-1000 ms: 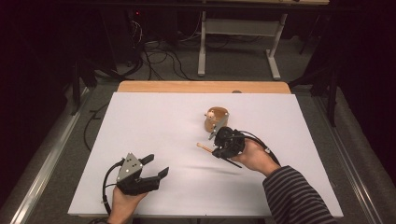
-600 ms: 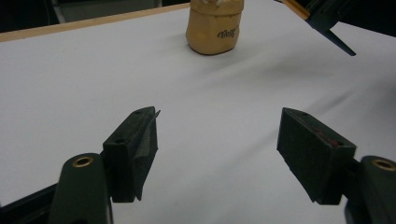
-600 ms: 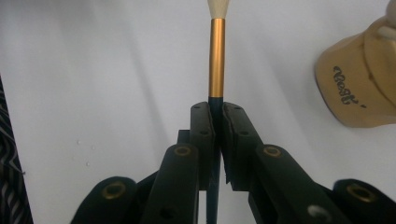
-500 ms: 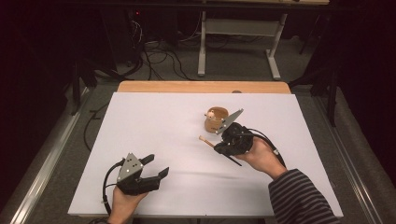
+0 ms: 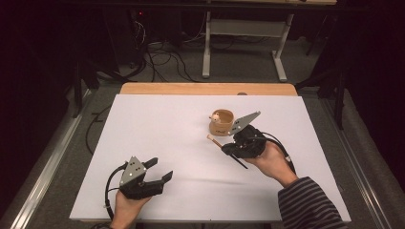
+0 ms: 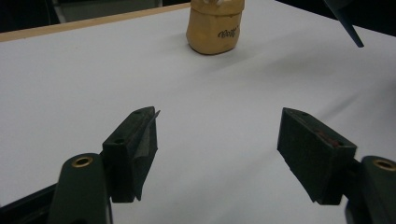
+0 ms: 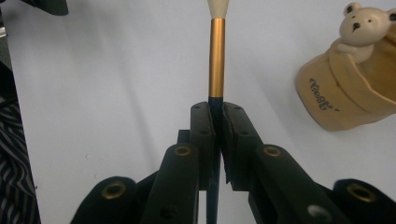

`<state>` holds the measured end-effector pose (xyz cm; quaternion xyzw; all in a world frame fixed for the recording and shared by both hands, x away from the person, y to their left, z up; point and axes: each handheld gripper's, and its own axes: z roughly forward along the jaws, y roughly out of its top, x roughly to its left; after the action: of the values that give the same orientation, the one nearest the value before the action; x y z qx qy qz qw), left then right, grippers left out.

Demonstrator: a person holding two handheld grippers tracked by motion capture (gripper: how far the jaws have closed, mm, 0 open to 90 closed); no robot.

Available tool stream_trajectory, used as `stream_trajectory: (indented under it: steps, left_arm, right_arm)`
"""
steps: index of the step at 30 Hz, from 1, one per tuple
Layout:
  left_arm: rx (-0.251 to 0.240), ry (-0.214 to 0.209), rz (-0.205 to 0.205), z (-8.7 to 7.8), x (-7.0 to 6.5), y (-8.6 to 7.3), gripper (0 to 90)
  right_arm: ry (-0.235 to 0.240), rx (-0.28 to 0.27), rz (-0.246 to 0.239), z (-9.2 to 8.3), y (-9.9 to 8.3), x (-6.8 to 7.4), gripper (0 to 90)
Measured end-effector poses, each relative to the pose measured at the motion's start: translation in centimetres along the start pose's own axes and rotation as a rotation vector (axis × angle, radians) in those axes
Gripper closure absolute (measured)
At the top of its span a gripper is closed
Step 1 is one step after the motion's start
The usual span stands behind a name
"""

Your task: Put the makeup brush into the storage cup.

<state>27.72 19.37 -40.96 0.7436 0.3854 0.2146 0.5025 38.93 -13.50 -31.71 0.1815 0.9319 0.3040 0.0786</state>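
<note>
Your right tool [image 5: 228,149] pinches the brush [image 7: 216,56] and has lifted it nearer the bear cup [image 5: 222,122], mid frame. Left tool [image 5: 160,170] stays spread, empty.

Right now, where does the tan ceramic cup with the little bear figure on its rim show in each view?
High view: the tan ceramic bear cup stands right of centre on the white table sheet, just up-left of the right gripper.
Left gripper view: top centre, its upper part cut off.
Right gripper view: far right, the bear at upper right.
Shared landmark: the dark print on the cup's side.
</note>
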Motion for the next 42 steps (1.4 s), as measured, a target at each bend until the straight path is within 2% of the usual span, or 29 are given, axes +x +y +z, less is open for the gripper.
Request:
stream_trajectory:
  steps: [15,24,31,42]
  left_arm:
    - [-0.002,-0.001,-0.005,0.0,0.0,0.0,29.1]
    - [0.0,-0.002,-0.006,0.0,0.1,0.0,29.2]
    - [-0.001,-0.001,-0.007,0.0,0.0,0.0,29.1]
    - [-0.001,-0.001,-0.006,0.0,0.0,0.0,29.1]
  right_arm:
    - [-0.03,-0.095,0.047,-1.4,-1.2,-0.7,85.8]
    - [-0.043,-0.167,0.101,-2.4,-2.0,-1.2,85.7]
    - [-0.041,-0.194,0.114,-2.9,-2.3,-1.6,85.7]
    - [-0.052,-0.273,0.149,-3.6,-3.2,-2.0,85.7]
